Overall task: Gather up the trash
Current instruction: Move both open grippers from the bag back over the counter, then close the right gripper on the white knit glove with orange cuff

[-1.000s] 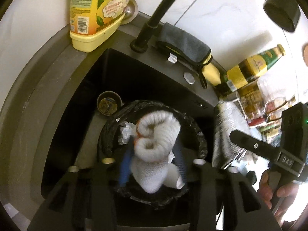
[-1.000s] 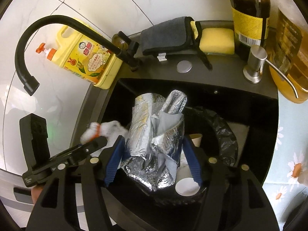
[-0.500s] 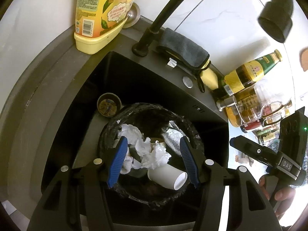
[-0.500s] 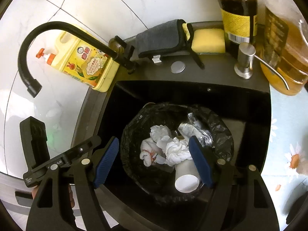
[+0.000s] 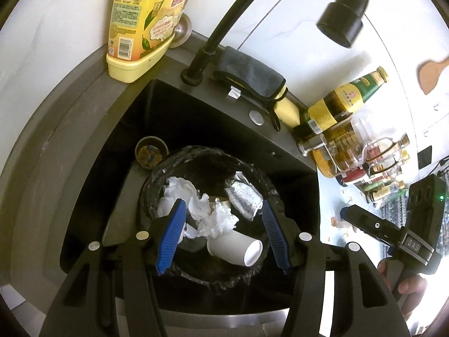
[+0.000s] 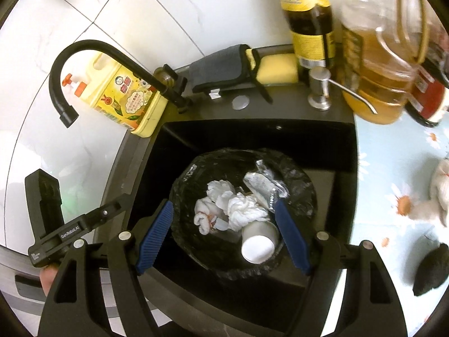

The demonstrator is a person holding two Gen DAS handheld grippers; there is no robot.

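Note:
A round bin lined with a black bag (image 5: 157, 179) (image 6: 303, 185) stands in the black sink. Inside lie crumpled white tissues (image 5: 216, 216) (image 6: 244, 210), a white paper cup on its side (image 5: 238, 248) (image 6: 258, 243), a silver foil wrapper (image 5: 242, 196) (image 6: 262, 186) and a white sock-like cloth (image 6: 206, 216). My left gripper (image 5: 223, 210) is open and empty above the bin. My right gripper (image 6: 223, 206) is open and empty above the bin too.
A black faucet (image 5: 224, 28) (image 6: 92, 47), yellow detergent bottle (image 5: 146, 22) (image 6: 126, 98), grey cloth (image 5: 247, 73) (image 6: 221, 64), sponge (image 6: 277, 67), soap pump (image 6: 320, 87) and oil bottles (image 5: 345, 104) (image 6: 381, 64) ring the sink. A small cup (image 5: 151, 153) sits in the sink. White cloth (image 6: 437, 193) and a dark object (image 6: 432, 269) lie on the floral counter.
A second ago my left gripper held a white cloth and my right held the foil wrapper. Both opened and dropped them into the bin. Both grippers have risen slightly.

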